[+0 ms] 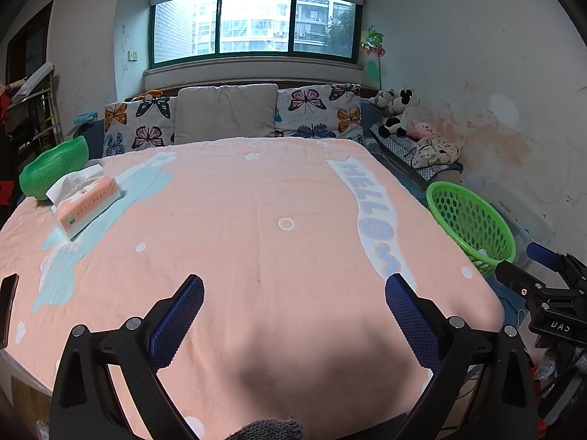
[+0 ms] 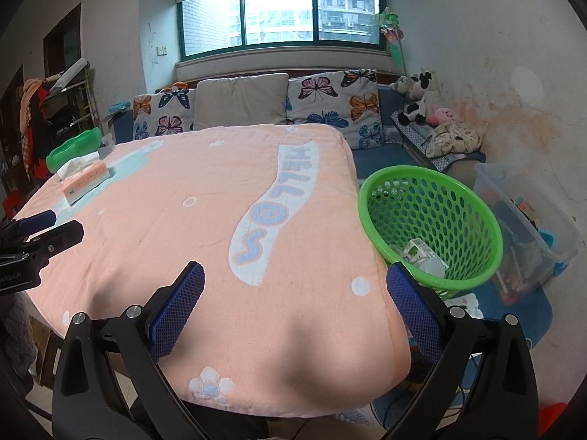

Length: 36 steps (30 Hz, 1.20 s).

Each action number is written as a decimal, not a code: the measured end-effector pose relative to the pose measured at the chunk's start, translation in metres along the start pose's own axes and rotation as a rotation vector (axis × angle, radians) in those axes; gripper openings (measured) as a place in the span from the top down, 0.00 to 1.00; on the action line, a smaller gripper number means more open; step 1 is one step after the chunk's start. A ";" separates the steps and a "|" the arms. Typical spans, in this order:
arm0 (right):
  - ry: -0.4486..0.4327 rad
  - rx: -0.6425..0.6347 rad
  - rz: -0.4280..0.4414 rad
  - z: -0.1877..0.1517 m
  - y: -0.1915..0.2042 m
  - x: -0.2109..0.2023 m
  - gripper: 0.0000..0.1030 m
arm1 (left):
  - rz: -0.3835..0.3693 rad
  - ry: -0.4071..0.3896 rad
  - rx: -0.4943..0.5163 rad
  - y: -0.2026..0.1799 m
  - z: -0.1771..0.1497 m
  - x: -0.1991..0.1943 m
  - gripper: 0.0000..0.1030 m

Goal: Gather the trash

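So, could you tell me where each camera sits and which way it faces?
Left wrist: on the left gripper, facing across the pink blanket toward the window; its open fingers show, the right gripper at right.
Right wrist: on the right gripper, same heading, nearer the green basket; open fingers, the left gripper at left.
Shared: blanket, basket, tissue pack.

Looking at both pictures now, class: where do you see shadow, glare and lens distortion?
Left wrist view: a soft shadow falls on the pink blanket between the claw's fingers; the window is overexposed. Right wrist view: a similar shadow near the blanket's front edge; the green basket bulges from fisheye distortion, and corners go black.
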State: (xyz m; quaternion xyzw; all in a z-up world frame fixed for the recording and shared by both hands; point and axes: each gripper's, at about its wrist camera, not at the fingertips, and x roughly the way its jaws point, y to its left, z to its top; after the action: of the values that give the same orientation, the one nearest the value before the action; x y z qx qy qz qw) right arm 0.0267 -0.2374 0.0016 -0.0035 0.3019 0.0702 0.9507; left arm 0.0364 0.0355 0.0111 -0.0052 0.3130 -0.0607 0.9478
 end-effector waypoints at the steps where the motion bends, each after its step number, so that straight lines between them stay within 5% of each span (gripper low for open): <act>1: 0.001 0.000 0.001 0.000 0.000 0.000 0.04 | 0.000 0.001 0.001 -0.001 0.000 0.000 0.07; 36: 0.007 0.009 0.002 -0.006 0.001 0.006 0.04 | 0.011 0.024 -0.006 -0.001 -0.007 0.007 0.07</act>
State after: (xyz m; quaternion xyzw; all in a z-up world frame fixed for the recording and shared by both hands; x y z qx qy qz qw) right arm 0.0275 -0.2363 -0.0067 0.0007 0.3054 0.0700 0.9496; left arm 0.0376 0.0338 0.0017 -0.0057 0.3246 -0.0545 0.9443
